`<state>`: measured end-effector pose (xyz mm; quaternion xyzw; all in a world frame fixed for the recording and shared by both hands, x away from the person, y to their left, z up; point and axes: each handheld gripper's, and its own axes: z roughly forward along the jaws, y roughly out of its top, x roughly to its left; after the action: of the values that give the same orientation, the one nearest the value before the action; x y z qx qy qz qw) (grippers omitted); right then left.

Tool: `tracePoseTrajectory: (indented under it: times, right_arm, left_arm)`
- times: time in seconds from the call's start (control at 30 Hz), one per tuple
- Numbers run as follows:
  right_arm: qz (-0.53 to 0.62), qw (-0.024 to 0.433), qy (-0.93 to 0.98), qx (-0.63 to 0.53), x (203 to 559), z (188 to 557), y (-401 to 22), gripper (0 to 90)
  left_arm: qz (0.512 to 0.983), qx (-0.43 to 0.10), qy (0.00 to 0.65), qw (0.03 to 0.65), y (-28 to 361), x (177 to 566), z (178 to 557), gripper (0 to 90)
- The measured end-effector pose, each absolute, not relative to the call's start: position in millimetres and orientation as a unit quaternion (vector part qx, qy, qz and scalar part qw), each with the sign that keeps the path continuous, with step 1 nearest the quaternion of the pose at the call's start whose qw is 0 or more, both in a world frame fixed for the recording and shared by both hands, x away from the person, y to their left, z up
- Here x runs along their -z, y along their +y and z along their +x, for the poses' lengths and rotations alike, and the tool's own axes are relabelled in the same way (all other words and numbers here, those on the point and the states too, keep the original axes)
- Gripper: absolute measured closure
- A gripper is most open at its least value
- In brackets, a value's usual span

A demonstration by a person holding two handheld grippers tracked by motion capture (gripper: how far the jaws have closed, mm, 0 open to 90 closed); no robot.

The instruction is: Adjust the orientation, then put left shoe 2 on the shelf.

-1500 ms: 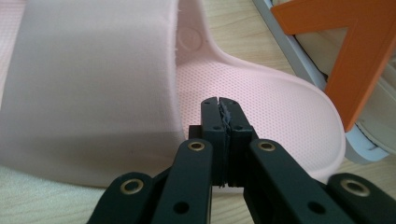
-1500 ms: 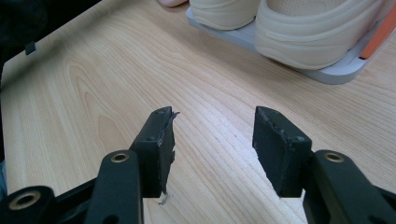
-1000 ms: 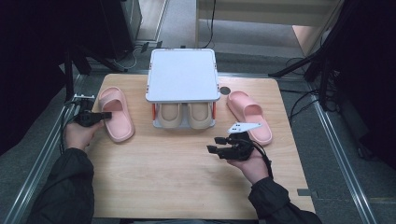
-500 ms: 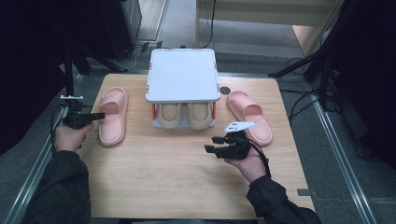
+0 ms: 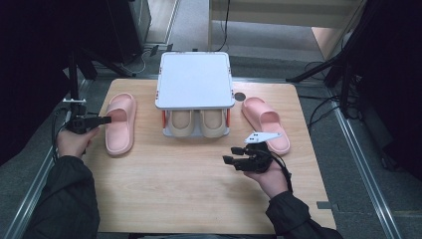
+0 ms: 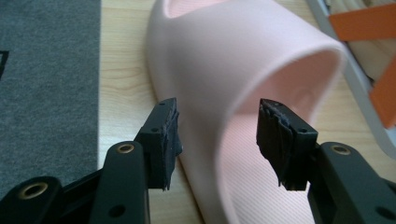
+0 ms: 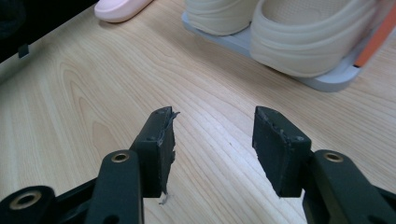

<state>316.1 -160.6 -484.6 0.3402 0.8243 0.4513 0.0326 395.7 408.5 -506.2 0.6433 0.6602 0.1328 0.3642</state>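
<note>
1. Black jaws of the left gripper (image 6: 217, 140) stand apart; they have just been opening, and the pads press on nothing. The rim of the pink slipper (image 6: 243, 79) lies between them, nearer the jaw at 3 o'clock, and I cannot tell if it touches that pad.
2. Seen from the high view, the left gripper (image 5: 102, 120) is at the 9 o'clock edge of the wooden table (image 5: 189, 189), pointing toward 3 o'clock, its tips at the side of the pink slipper (image 5: 121, 124). This slipper lies flat, its long side running from 6 to 12 o'clock.
3. On the 4 o'clock part of the table the right gripper (image 5: 230, 155) rests in the person's hand, pointing toward 9 o'clock. Its jaws (image 7: 212, 140) are also apart, with bare wood between them.
4. Farther, at 12 o'clock from the table's middle, stands a white shoe rack (image 5: 195, 79). A pair of beige slippers (image 5: 198, 122) sits on its lower shelf, toes toward 6 o'clock.
5. A second pink slipper (image 5: 266, 124) lies just at 3 o'clock of the rack, and at about 1 o'clock of the right gripper, near it but apart.
</note>
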Motion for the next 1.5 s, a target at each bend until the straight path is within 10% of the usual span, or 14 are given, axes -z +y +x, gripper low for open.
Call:
tracePoseTrajectory:
  times: [0.5, 0.8, 1.5]
  right_arm:
    - [0.368, 0.048, 0.812, -0.449, 486, 305, -179, 49.5]
    - [0.376, 0.055, 0.809, -0.449, 485, 303, -183, 49.7]
    - [0.358, 0.044, 0.817, -0.45, 484, 308, -174, 49.7]
  left_arm:
    - [0.639, -0.14, 0.66, 0.369, 407, 516, 416, 51.6]
    - [0.636, -0.141, 0.664, 0.367, 409, 510, 418, 80.7]
    - [0.628, -0.092, 0.674, 0.376, 389, 464, 423, 81.6]
